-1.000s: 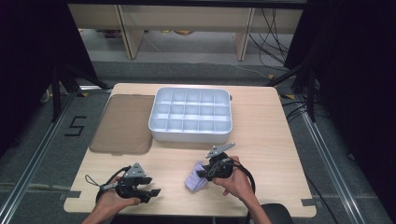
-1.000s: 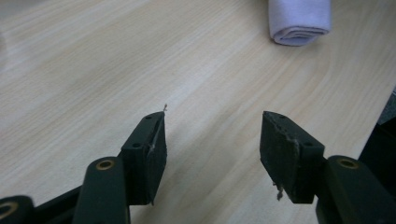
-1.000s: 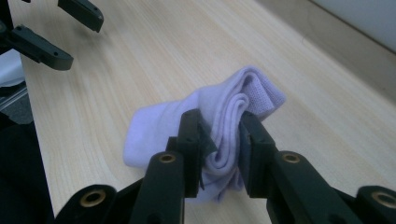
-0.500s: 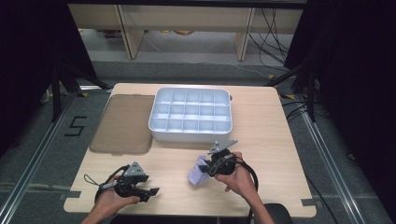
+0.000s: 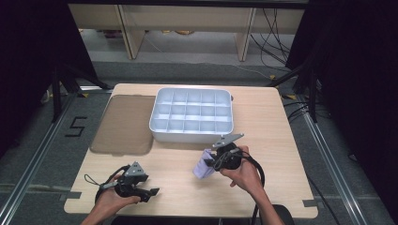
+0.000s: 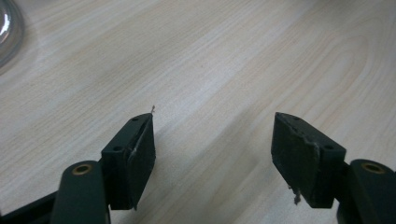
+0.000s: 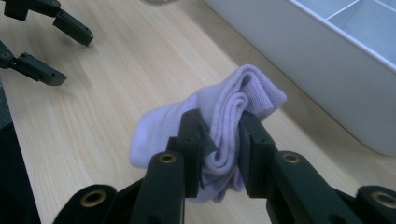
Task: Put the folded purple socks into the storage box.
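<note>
Sock [image 7: 219, 126] is in my right gripper [image 7: 223, 140] — jaws pinched on the folded lilac bundle around its middle, layers bunched between the pads. It's lifted just off the surface [image 5: 281, 136], near the front wall of the white divided tray [image 5: 162, 127], still outside it. So I'd call the pickup done and the placing not: every compartment I can see is empty, and the sock has yet to go over the rim and into one. Tinted lid [image 5: 123, 124] lies flat to the left of the tray, touching or just beside it — can't tell which. Right hand [image 5: 241, 171] is out ahead of me with the gripper aimed forward and a bit left toward the tray, cable looping back under the wrist. Left gripper [image 6: 212, 149] is idle: jaws spread wide, nothing between them, low over bare wood near the front left corner, well apart from the sock. Left hand [image 5: 112, 199] is tucked at the near edge.
</note>
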Tool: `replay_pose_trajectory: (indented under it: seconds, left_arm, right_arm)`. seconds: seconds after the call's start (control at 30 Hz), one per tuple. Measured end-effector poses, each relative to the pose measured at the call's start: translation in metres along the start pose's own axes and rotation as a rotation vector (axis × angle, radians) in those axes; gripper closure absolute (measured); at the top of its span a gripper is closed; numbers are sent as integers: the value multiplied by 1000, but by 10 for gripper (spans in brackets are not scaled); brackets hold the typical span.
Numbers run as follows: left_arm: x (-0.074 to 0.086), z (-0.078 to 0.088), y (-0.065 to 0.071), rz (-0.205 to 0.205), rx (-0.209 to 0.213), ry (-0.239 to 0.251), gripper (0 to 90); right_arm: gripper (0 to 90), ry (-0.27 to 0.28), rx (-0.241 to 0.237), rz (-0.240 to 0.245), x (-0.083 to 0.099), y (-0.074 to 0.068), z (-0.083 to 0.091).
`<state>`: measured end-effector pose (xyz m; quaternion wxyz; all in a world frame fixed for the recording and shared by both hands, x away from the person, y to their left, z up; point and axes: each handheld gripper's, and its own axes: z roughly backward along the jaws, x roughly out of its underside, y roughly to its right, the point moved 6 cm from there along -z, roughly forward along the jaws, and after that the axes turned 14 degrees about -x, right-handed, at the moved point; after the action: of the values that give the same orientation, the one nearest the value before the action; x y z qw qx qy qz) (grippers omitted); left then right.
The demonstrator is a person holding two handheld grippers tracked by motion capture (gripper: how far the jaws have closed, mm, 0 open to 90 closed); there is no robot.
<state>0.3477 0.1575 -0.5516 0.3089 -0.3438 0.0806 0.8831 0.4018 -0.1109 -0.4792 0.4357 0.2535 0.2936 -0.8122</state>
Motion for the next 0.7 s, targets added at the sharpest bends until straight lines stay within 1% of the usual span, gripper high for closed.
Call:
replay_pose_trajectory:
  seconds: [0.03,0.07,0.1,0.13,0.17,0.2,0.23,0.27,0.3,0.37,0.4,0.43,0.47,0.5,0.53,0.57,0.6,0.63,0.67,0.7]
  left_arm:
    - [0,0,0,-3,0,1,285]
    - [0,1,-1,-1,2,-5,285]
    - [-1,0,0,10,3,7,282]
    - [-1,0,-1,6,5,4,279]
    - [0,-1,0,19,12,-1,277]
    - [-1,-2,0,15,6,3,276]
    - [0,-2,-2,6,-3,-5,275]
    - [0,-1,-2,-6,5,-13,272]
    - [-1,-2,-2,5,4,-9,271]
    - [-1,-1,-2,-2,0,-9,267]
    - [-1,-2,-2,3,-5,-3,266]
    - [-1,-2,-3,3,-10,-5,264]
    - [-1,-1,-3,3,-14,-6,257]
    - [-1,-1,-3,12,-7,-7,242]
    - [-1,-1,-3,9,-4,-10,228]
    - [-2,-1,-3,7,-5,-6,224]
    - [-2,-2,-4,13,-14,-3,223]
    - [-2,-1,-4,14,-10,-3,218]
    - [-2,-1,-5,21,-11,-11,210]
    - [-3,-1,-6,27,-24,2,198]
  right_arm:
    - [738,-14,-3,4,-1,1,3]
    - [738,-9,9,0,-2,2,6]
    - [738,-4,19,-8,-3,2,9]
    - [738,-8,21,-13,-4,4,13]
    - [738,-4,30,0,-5,6,16]
    - [738,-4,28,-2,-7,7,19]
    - [738,-5,27,4,-8,8,22]
    - [738,3,32,5,-9,10,24]
    - [738,0,38,6,-10,11,26]
    - [738,-4,41,4,-12,13,30]
    - [738,-1,43,4,-14,14,32]
    - [738,-11,43,10,-16,15,35]
    - [738,-1,50,1,-18,16,36]
    - [738,-6,53,5,-20,18,38]
    - [738,-4,53,-19,-22,17,39]
    - [738,-10,62,5,-24,20,41]
    - [738,-10,61,6,-26,21,43]
    - [738,-11,60,6,-28,22,44]
    - [738,-12,68,-14,-30,22,45]
    - [738,-13,65,1,-32,24,46]
